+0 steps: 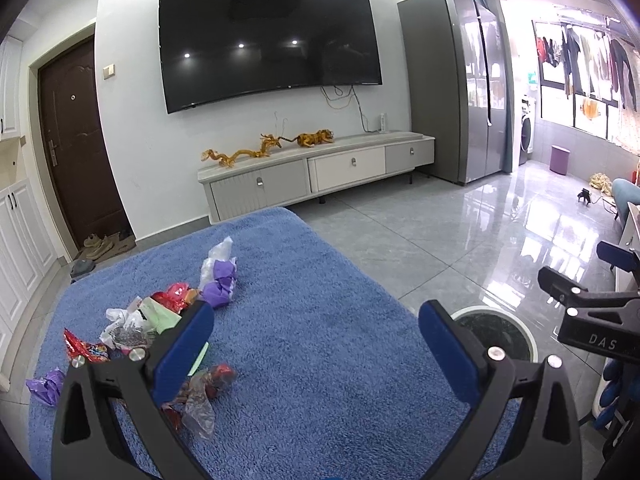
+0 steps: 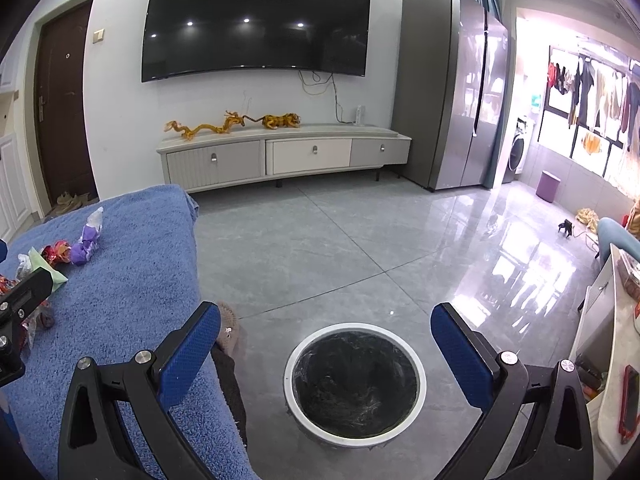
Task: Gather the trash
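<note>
Crumpled trash lies on a blue towel-covered surface (image 1: 320, 360). It includes a purple wrapper (image 1: 220, 284), red wrappers (image 1: 176, 296), a green paper (image 1: 158, 316), a silver-white wrapper (image 1: 124, 328) and a clear-and-red wrapper (image 1: 204, 388). My left gripper (image 1: 316, 320) hovers open above the towel with nothing between its pads; its left finger (image 1: 188, 344) is right beside the pile. A round bin (image 2: 294, 400) with a white rim and black liner stands on the floor. My right gripper (image 2: 324, 316) is open and empty just above the bin. The purple wrapper (image 2: 86, 246) also shows at far left.
A brown cloth item (image 2: 230, 336) hangs at the towel's edge beside the bin. A white table (image 2: 616, 320) with a red phone (image 2: 630, 396) is at the right. A TV cabinet (image 2: 280, 156), a grey fridge (image 2: 452, 92) and glossy tiled floor lie ahead.
</note>
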Motion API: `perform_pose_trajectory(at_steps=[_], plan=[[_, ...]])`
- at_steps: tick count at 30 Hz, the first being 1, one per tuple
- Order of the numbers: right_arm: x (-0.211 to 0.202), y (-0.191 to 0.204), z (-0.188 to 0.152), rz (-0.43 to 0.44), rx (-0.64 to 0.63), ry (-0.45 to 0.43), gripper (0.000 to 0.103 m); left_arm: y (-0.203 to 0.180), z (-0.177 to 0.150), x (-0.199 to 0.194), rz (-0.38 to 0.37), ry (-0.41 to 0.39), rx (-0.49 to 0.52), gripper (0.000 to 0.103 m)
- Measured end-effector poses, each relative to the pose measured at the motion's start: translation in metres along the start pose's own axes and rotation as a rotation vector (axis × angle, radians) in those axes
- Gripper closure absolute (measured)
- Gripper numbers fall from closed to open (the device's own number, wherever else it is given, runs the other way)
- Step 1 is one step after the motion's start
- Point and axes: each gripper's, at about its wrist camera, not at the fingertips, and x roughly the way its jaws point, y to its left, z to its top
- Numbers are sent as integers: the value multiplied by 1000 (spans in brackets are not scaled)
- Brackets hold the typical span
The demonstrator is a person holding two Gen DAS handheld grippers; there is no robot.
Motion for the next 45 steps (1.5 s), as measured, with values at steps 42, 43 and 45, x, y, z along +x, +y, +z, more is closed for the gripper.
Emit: perform_pose_trajectory(at_steps=[42, 43, 45], plan=[[53, 269, 3, 876, -372, 330, 32, 243, -109, 12, 181, 265, -415, 36], [57, 272, 2, 881, -374, 342, 33, 244, -111, 18, 166, 285, -423, 41], [66, 277, -3, 890, -369, 376, 38, 243, -113, 22, 136, 311, -437, 51]])
